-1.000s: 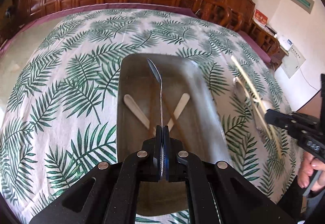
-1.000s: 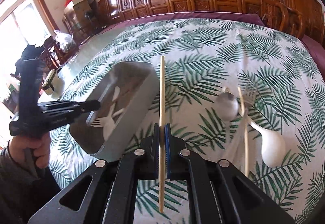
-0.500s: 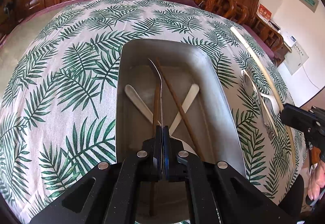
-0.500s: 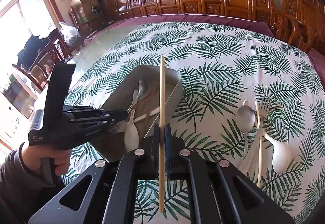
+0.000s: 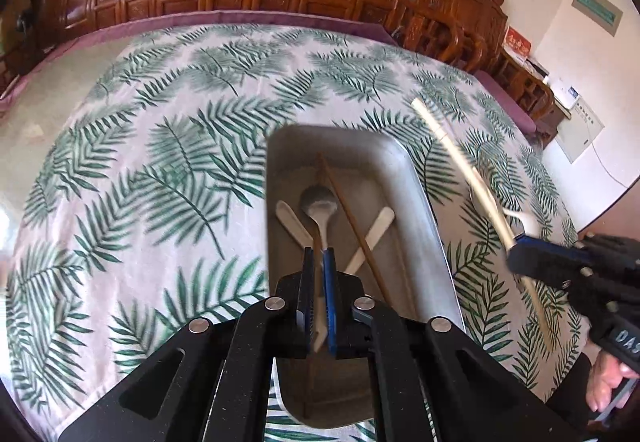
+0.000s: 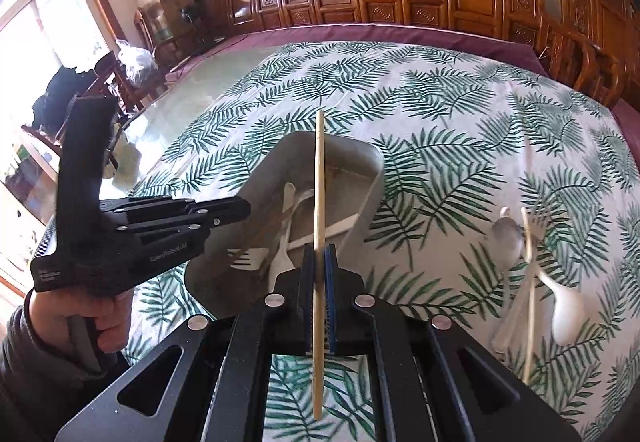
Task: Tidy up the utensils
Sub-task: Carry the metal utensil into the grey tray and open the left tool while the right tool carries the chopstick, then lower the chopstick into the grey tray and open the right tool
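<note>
Left wrist view: your left hand-held gripper (image 5: 319,262) has just parted its jaws a crack; the metal spoon (image 5: 320,207) lies released in the steel tray (image 5: 420,209) right ahead, beside brown chopsticks (image 5: 352,222) and white plastic handles (image 5: 376,228). Right wrist view: your right hand-held gripper (image 6: 319,258) is clenched on a pale chopstick (image 6: 319,177), its tip over the tray's far rim. Off to its right on the leaf-print tabletop (image 6: 440,113): a metal spoon (image 6: 507,234), fork (image 6: 536,226), white spoon (image 6: 568,316), another chopstick (image 6: 530,294).
</note>
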Demonstrator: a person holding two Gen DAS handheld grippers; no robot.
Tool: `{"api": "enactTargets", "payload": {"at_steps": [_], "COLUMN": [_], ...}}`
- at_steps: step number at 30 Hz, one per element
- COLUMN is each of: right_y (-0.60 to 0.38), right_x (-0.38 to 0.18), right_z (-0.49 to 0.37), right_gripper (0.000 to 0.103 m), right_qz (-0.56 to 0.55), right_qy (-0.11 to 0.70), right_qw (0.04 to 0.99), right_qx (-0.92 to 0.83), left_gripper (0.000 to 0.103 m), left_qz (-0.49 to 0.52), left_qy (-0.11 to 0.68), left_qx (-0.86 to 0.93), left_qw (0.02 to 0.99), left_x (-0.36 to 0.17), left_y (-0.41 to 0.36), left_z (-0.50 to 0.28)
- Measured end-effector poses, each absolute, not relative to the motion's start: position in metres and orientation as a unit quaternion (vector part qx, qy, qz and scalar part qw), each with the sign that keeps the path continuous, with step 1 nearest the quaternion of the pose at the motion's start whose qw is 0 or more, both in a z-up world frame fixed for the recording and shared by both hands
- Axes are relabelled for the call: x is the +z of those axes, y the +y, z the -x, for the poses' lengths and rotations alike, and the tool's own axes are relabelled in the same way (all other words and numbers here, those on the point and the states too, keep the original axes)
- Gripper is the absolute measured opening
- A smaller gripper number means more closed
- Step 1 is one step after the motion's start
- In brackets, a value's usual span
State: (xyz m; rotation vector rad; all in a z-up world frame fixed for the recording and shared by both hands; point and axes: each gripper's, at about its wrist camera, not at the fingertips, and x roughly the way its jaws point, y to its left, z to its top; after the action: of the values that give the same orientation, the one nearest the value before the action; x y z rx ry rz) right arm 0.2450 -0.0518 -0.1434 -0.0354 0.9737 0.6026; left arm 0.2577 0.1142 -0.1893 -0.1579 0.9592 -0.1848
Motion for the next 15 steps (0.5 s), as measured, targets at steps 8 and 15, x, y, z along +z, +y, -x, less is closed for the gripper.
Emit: {"api": "enactTargets", "payload": {"at_steps": [8, 15], "right_y": [-0.028, -0.010], "right_x": [-0.158, -0.170], "right_z": [-0.257, -0.269], "right_gripper": [0.006, 0.006], "right_qz": [-0.014, -0.020], "right_qy": [0.471, 0.476], "right_qw": [0.834, 0.834], "right_qx": [0.287, 0.278], "left_gripper": [0.031, 0.060], "left_qz": [0.058, 0.069], "left_qy": [0.426, 0.415], "left_qx": [-0.053, -0.029], "left_qw": [0.901, 0.907], "left_x": [-0.167, -0.159], "left_y": [0.139, 0.161], "left_z": [-0.257, -0.259]}}
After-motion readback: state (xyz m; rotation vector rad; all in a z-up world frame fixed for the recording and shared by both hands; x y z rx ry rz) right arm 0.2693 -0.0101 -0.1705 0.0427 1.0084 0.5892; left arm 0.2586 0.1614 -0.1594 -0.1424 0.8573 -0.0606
